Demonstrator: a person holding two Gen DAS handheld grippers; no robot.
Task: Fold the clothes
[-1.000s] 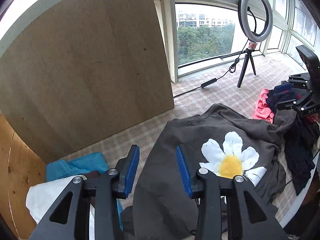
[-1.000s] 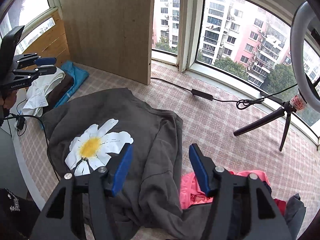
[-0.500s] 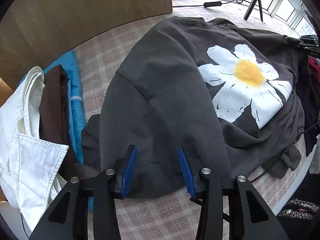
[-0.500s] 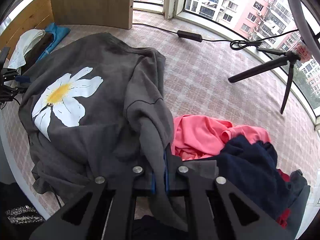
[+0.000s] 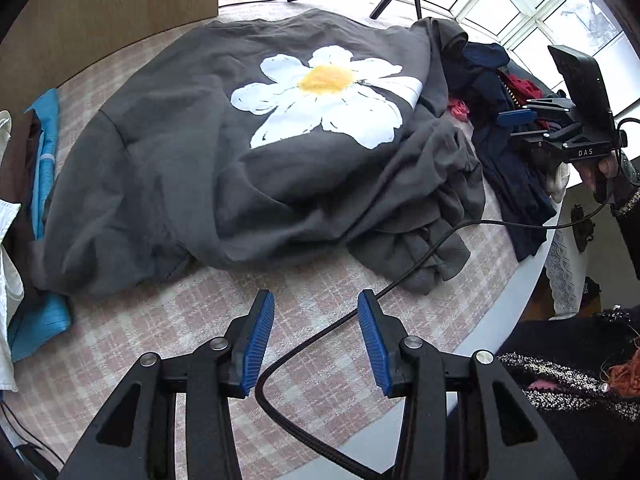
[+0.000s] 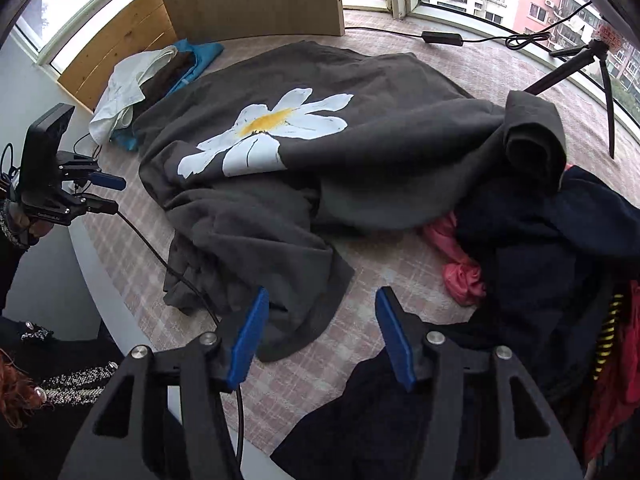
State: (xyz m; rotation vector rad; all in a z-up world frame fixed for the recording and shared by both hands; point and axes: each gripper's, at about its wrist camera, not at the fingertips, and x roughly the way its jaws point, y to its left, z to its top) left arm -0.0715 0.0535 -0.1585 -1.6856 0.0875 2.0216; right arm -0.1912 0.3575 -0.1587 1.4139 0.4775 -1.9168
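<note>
The dark grey sweatshirt with a white and yellow daisy print (image 5: 248, 152) lies spread print-up over the middle of the round tabletop covered in pink plaid cloth (image 5: 320, 300). Its body is roughly flat, but one sleeve and the hem are bunched in a heap toward the near edge, and the hood end is rumpled against the unsorted pile at the right edge. No fold shows in it yet, so the work on this garment looks barely begun: smoothing, sleeve folds and body folds all seem left.

At the left edge sits a small stack of white, brown and blue garments (image 6: 152, 76), apparently already dealt with. At the right edge a heap of navy, pink and red clothes (image 6: 540, 248) waits.

The left tool (image 5: 316, 320) hovers above the near edge with its blue pads wide apart, holding nothing; a black cable (image 5: 400, 280) runs between them. The right tool (image 6: 320, 324) is likewise spread wide and empty, just above the sweatshirt's bunched hem.

The only legible writing is "DAS" on the right tool's body in the left wrist view; a label on the left tool in the other view is too small to read.
</note>
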